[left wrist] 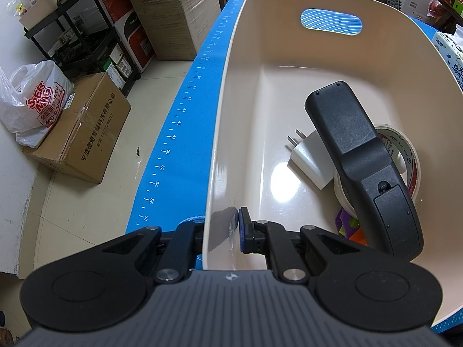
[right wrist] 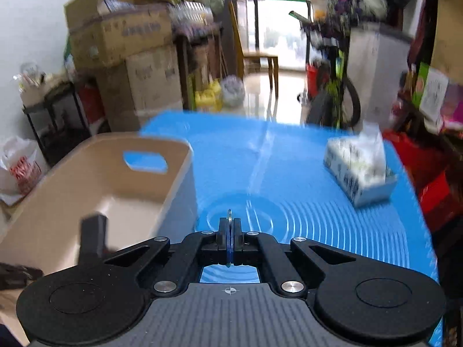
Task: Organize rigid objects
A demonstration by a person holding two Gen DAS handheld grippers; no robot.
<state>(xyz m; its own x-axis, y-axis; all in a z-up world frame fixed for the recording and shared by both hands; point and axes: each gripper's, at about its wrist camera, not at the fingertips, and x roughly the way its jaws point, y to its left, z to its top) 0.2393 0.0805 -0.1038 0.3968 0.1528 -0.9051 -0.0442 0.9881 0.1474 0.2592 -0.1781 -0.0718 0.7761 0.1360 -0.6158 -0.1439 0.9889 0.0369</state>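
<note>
the left gripper (left wrist: 221, 231) pinches the near wall of the cream plastic bin (left wrist: 228, 92), apparently to steady it; inside lie a black handheld remote (left wrist: 361, 167), a white plug adapter (left wrist: 309, 156) and a tape roll (left wrist: 405, 150). the right gripper (right wrist: 230, 231), jaws pressed together on a thin round-edged disc (right wrist: 229, 215), perhaps a coin, hangs over the blue mat (right wrist: 275, 173), seemingly bound for the bin.

The left wrist camera looks steeply down from close above the near wall of the beige bin (left wrist: 231, 66), at the blue mat's (left wrist: 185, 115) left edge. The right wrist camera, higher and more level, faces across the mat toward the far tissue box (right wrist: 358, 170). Both views share the bin and mat.
</note>
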